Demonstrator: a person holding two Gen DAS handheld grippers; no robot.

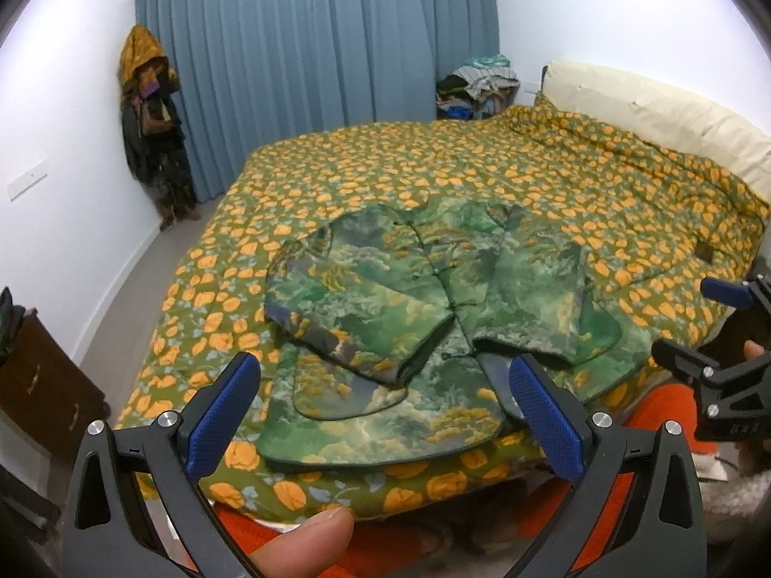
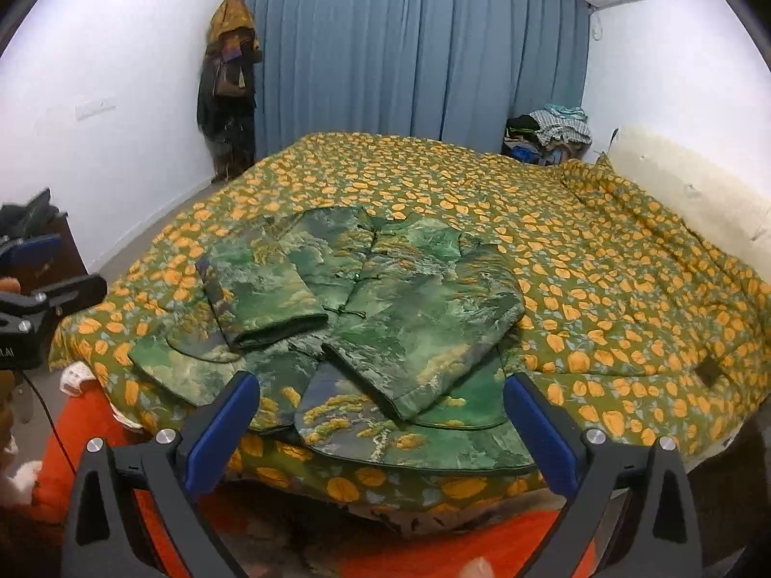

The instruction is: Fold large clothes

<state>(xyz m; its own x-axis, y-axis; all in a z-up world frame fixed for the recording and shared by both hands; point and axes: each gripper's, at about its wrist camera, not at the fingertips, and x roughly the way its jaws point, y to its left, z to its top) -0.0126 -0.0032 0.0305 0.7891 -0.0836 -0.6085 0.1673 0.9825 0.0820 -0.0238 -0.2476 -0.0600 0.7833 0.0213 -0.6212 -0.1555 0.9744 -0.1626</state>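
Green landscape-print jacket (image 1: 424, 308) lies flat on bed (image 1: 602, 183) near foot edge, front up, both sleeves (image 2: 260, 289) already crossed onto chest. Left tongs (image 1: 383, 402) spread, pinching nothing; right tongs (image 2: 380, 416) spread too, both hovering short of hem (image 2: 414, 448). Next, likely: you pinch hem corners, one per tongs, lift evenly, carry toward collar (image 2: 373, 229). Keep sleeves from sliding; thick padding may spring back, so press crease.

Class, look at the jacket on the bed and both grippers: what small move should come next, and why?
Probably bring both grippers down to the jacket's near hem and grasp it. Both sleeves are already folded across the front, the left gripper and right gripper are open and empty, and they hover just short of the hem at the edge of the bed.
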